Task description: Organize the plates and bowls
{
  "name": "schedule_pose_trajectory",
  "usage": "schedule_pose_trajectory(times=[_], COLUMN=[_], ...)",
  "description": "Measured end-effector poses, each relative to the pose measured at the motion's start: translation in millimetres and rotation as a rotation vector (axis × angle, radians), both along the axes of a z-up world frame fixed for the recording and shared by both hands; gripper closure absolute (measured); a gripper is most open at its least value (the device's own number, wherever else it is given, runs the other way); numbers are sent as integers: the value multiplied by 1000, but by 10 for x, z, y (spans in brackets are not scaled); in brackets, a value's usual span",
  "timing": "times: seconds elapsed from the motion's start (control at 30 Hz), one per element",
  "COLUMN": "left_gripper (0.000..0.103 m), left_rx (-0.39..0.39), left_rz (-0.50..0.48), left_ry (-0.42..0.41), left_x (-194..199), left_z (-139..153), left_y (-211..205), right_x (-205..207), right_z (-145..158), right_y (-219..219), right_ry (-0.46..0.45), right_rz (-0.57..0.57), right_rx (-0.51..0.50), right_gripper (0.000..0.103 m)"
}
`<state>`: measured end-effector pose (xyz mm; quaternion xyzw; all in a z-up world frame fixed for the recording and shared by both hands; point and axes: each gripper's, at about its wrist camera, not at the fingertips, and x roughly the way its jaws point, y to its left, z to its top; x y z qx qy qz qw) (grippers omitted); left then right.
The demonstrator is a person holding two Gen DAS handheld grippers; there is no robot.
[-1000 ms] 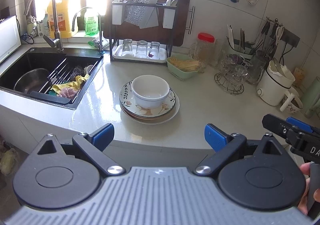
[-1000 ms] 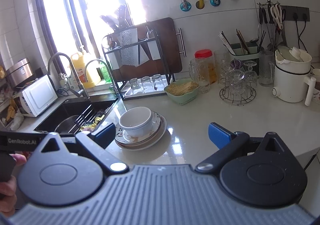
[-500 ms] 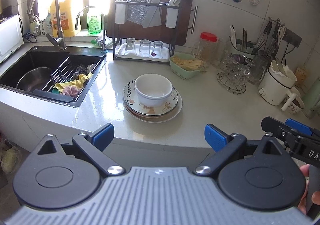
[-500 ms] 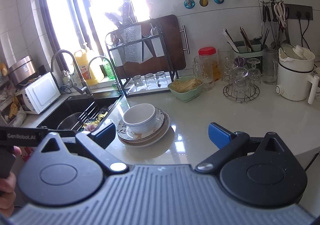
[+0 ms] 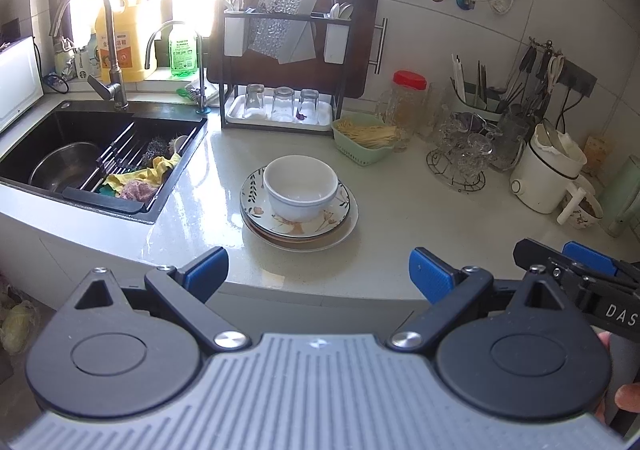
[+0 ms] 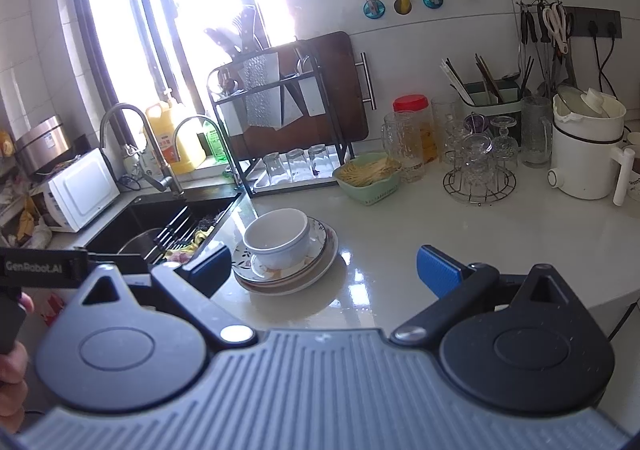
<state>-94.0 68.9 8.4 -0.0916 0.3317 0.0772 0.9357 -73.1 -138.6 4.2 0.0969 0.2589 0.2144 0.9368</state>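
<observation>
Ahead of my two empty, spread-open claws, left gripper (image 5: 318, 268) and right gripper (image 6: 324, 264), the bowl (image 5: 300, 185) sits on stacked plates (image 5: 304, 223), tidied or awaiting sorting.

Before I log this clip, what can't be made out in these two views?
- How many plates are stacked: the bowl covers their middle in both views.
- The window area behind the rack: washed out by glare.
- The pot in the sink: partly behind the drain rack; in the right view, behind the left gripper.
</observation>
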Motion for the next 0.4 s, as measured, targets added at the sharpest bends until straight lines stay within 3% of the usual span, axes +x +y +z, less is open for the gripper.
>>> schedule_pose_trajectory(times=[0.4], left_gripper=[4], left_rx=[5], left_rz=[-15], left_ry=[3], left_x=[-14], left_z=[1], left_y=[-15], right_x=[-36], right_z=[9], right_y=[25], right_ry=[0], right_rz=[-13], right_rx=[-7], right_gripper=[2])
